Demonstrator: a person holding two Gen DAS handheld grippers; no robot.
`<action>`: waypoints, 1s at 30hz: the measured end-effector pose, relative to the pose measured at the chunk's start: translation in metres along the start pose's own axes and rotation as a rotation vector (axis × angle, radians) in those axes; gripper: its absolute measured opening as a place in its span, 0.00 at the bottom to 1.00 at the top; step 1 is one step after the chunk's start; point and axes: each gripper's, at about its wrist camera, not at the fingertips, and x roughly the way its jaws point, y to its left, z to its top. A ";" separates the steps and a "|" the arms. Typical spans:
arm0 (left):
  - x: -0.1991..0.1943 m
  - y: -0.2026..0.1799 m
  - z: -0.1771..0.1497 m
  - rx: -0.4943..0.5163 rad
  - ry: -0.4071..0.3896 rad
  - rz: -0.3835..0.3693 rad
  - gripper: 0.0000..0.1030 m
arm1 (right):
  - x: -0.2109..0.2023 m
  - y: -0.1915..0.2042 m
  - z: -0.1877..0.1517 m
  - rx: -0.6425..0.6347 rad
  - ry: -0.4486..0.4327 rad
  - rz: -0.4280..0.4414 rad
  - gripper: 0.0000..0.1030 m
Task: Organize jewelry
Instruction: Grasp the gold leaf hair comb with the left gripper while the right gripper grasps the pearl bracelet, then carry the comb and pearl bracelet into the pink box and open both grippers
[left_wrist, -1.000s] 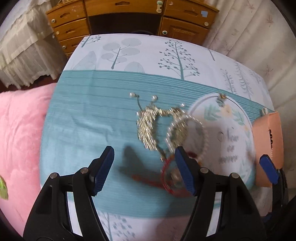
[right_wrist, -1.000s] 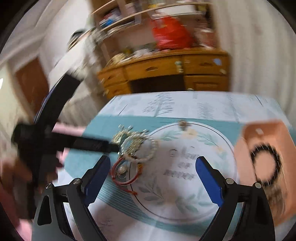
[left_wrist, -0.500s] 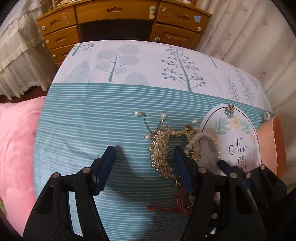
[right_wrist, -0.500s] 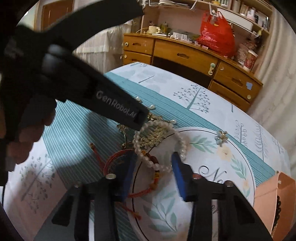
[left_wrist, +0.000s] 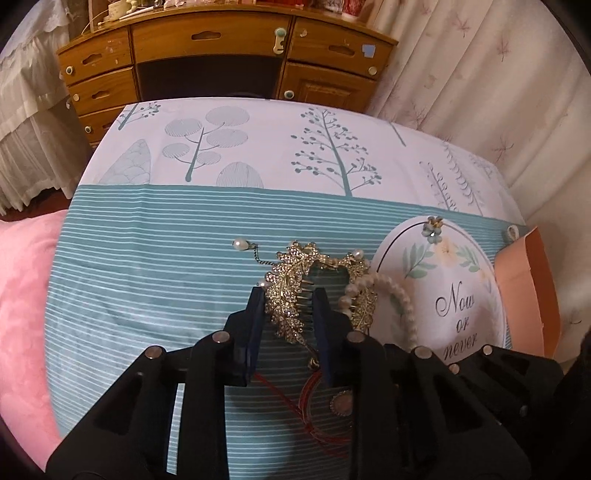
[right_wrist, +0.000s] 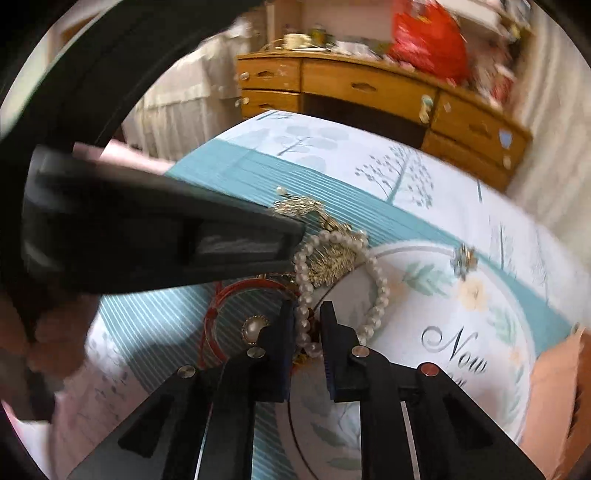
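The left gripper (left_wrist: 288, 317) has just been closing, and its blue pads now sit tight on both sides of the gold hair comb (left_wrist: 290, 291), w/ the sparkly leaf part between them. The right gripper (right_wrist: 308, 332) has just been closing too. Its pads are squeezed round the near side of the pearl bracelet (right_wrist: 306, 280).

Both pieces lie in one small pile on the striped cloth (left_wrist: 147, 258), right at the edge of the round card (left_wrist: 458, 295). The bracelet loop lies over part of the comb. A red cord bracelet (right_wrist: 221, 295) and a pearl brooch (right_wrist: 254, 328) sit just beside them, touching the pile.

I think the comb is stiff, light & a bit prickly, w/ thin teeth and little chains that can snag. Holding the leafy top looks best. The bracelet looks floppy and smooth, so beads may slip; pinch across the string, not one bead. The two may be tangled, so pull apart slowly.
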 end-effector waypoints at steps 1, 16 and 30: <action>0.000 0.002 -0.001 -0.008 -0.006 -0.009 0.22 | 0.000 -0.004 0.001 0.027 -0.004 0.014 0.12; -0.028 0.005 -0.016 -0.033 -0.102 -0.062 0.22 | -0.007 -0.060 0.006 0.430 -0.113 0.282 0.11; -0.073 -0.014 -0.026 -0.028 -0.195 -0.068 0.22 | -0.084 -0.076 -0.054 0.537 -0.223 0.421 0.11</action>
